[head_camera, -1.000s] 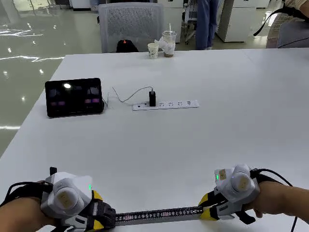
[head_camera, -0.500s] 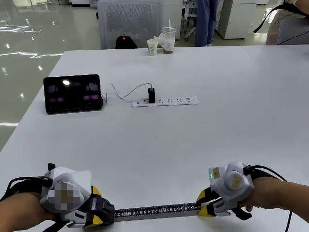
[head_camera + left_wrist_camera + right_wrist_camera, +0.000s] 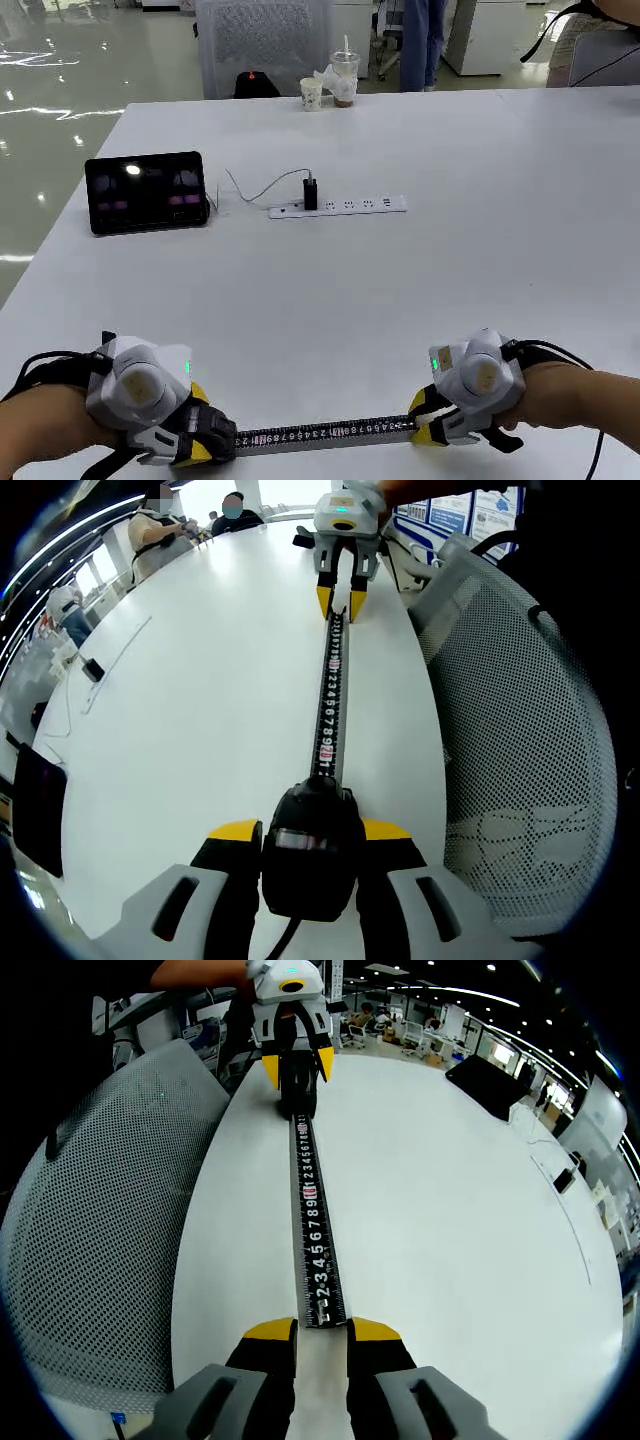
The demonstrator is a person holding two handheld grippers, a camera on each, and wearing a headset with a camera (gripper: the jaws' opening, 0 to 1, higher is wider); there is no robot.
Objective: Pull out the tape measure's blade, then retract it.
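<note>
1. One broad, smooth white table [image 3: 400,280] carries everything.
2. Stretched flat along its near edge lies the thin, dark blade [image 3: 314,1210] with pale numerals, running straight between the two grippers.
3. Left gripper [image 3: 310,832], grey-bodied with yellow tips, is clamped around the tape measure case [image 3: 308,865].
4. Right gripper [image 3: 322,1332] pinches the blade's free end.
5. Smallest, the case is chunky, black and rounded.

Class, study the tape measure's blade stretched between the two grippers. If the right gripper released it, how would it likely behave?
The blade runs straight from the case to the right gripper, so it is probably fairly stiff over this span. It looks thin and narrow, so likely light. Released, it would probably snap back towards the case.
</note>
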